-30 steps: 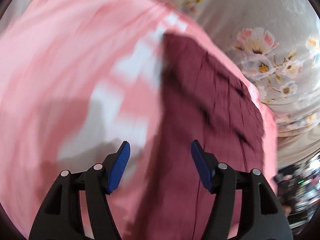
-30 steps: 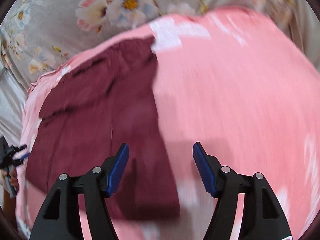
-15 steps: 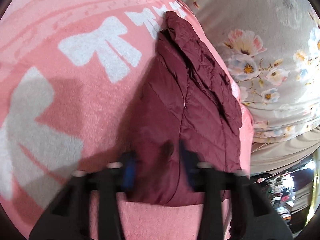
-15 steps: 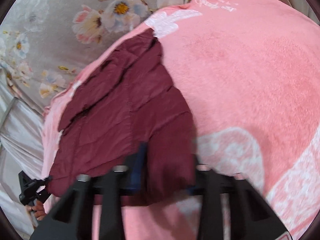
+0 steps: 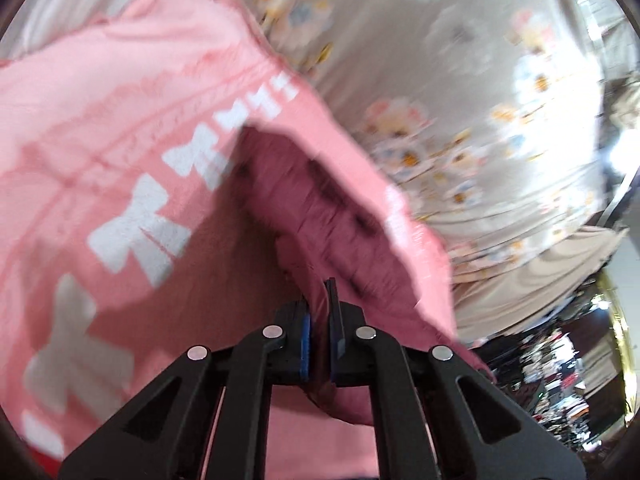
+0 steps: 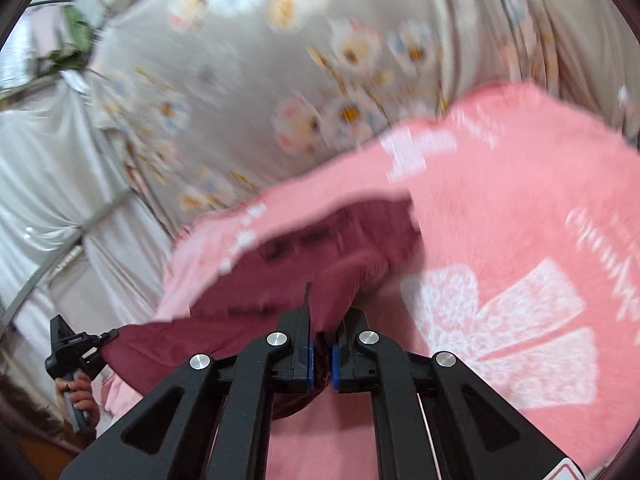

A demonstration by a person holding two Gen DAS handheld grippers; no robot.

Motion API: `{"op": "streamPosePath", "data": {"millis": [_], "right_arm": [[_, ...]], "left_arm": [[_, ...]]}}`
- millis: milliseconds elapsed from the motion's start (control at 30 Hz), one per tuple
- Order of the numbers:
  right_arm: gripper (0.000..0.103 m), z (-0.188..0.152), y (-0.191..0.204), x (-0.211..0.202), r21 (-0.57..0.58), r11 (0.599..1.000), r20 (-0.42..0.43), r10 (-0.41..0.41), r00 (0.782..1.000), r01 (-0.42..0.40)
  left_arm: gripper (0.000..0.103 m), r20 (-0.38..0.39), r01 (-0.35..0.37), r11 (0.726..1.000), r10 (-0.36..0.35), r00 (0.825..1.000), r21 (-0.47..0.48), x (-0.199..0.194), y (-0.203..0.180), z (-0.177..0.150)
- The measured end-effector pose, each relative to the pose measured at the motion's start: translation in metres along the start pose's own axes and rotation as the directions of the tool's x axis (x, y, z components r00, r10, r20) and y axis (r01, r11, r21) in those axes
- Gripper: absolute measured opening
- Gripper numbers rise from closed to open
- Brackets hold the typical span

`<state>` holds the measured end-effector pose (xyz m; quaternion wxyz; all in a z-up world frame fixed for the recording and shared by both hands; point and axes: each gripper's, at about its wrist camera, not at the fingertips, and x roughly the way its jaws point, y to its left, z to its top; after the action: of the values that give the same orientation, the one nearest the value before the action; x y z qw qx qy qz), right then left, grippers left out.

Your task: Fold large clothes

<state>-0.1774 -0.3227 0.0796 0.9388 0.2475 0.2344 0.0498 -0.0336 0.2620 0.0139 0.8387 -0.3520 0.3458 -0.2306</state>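
**Operator:** Blanket (image 5: 100, 128) first: pink, fleecy, white bows, spread over the bed. Past its far edge there's a grey floral sheet (image 5: 460, 80). On the blanket lies the jacket (image 5: 320, 208), maroon and quilted, its near hem lifted off the blanket.

**Spotter:** Who has it?

**Operator:** I do, with both tools. In the left wrist view the left gripper (image 5: 319, 344) has its blue pads pinched nearly together with a fold of maroon hem between them. In the right wrist view the right gripper (image 6: 320, 356) is still squeezing in on its own bit of jacket (image 6: 332, 264) hem, cloth pinched between the pads. The left gripper also shows there at the jacket's other corner (image 6: 86, 346), with a hand (image 6: 78, 394) on its handle.

**Spotter:** How will it handle?

**Operator:** Soft and floppy, I'd judge. The stretch between the two corners sags rather than holding a line, so it won't keep a shape by itself. Padded, so probably light for its bulk, and the shell looks smooth enough to creep out of a shallow pinch.

**Spotter:** Where would you hold?

**Operator:** Where I am: the two hem corners, well apart, biting through the seam and padding, not only the outer shell. Both views are blurred, so how deep each bite goes I can't tell. The fleece may drag on whatever trails.
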Motion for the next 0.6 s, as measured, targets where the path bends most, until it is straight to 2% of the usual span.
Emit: {"op": "streamPosePath", "data": {"millis": [133, 200, 267, 367, 500, 600], "right_arm": [[0.005, 0.014, 0.027, -0.049, -0.07, 0.997, 0.132, 0.035, 0.991, -0.026], [0.005, 0.022, 0.033, -0.054, -0.064, 0.997, 0.174, 0.046, 0.984, -0.035], [0.005, 0.031, 0.028, -0.043, -0.035, 0.998, 0.178, 0.053, 0.983, -0.048], [0.005, 0.042, 0.013, -0.005, 0.02, 0.999, 0.14, 0.027, 0.99, -0.03], [0.005, 0.051, -0.019, 0.068, 0.117, 0.993, 0.02, -0.021, 1.0, 0.019], [0.005, 0.051, -0.039, 0.112, 0.151, 0.986, -0.042, -0.065, 0.997, 0.07]], "left_arm": [[0.005, 0.137, 0.056, 0.997, -0.063, 0.989, 0.056, -0.067, -0.034, -0.002], [0.005, 0.186, 0.074, 0.994, -0.089, 0.978, 0.086, -0.084, -0.049, 0.002], [0.005, 0.211, 0.085, 0.992, -0.104, 0.972, 0.097, -0.084, -0.056, 0.009], [0.005, 0.213, 0.044, 0.995, -0.063, 0.975, 0.093, -0.061, -0.054, 0.023], [0.005, 0.131, -0.059, 0.997, 0.052, 0.99, 0.051, 0.005, -0.032, 0.047], [0.005, 0.075, -0.155, 0.987, 0.151, 0.986, 0.05, 0.052, -0.019, 0.06]]}}
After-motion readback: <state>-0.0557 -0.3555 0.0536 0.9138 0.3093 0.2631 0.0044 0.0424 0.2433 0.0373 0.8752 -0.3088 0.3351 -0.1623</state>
